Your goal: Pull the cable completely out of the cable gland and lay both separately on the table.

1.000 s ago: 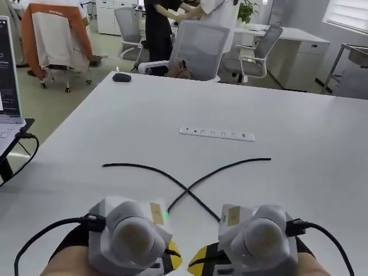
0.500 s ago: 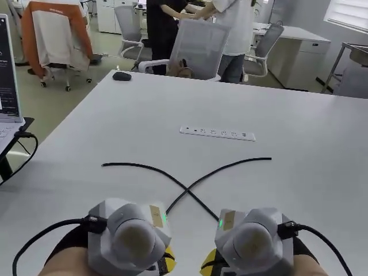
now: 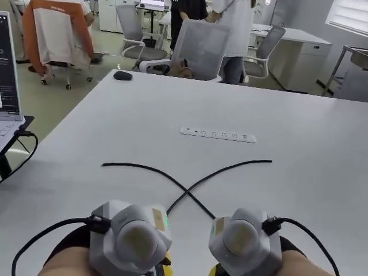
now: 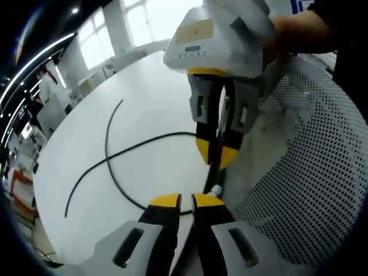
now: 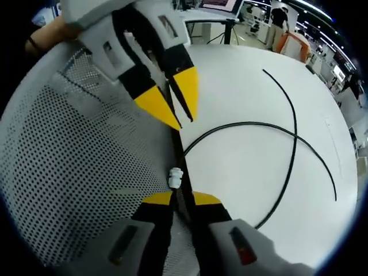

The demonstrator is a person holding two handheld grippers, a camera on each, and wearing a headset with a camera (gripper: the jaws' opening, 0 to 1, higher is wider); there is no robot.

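Observation:
One thin black cable (image 3: 190,185) lies on the white table (image 3: 172,109), its two free ends crossing. Its middle rises off the table's near edge into both grippers. A small white cable gland (image 5: 174,177) sits on that raised stretch, between the two grippers and just ahead of my right gripper (image 5: 183,199), which is shut on the cable. My left gripper (image 4: 187,202) is shut on the cable on the gland's (image 4: 215,190) other side. The grippers face each other tip to tip, close together. I cannot tell whether either jaw touches the gland.
A white power strip (image 3: 217,134) lies beyond the cable, and a dark mouse (image 3: 122,75) sits at the far edge. A laptop (image 3: 8,86) stands to the left. A white mesh chair (image 5: 69,149) is under the grippers. Office chairs and people stand behind the table.
Both grippers have sunk lower in the head view, toward the person, and the right one has turned inward. The crossed cable ends on the table lie as before. The people behind have shifted.

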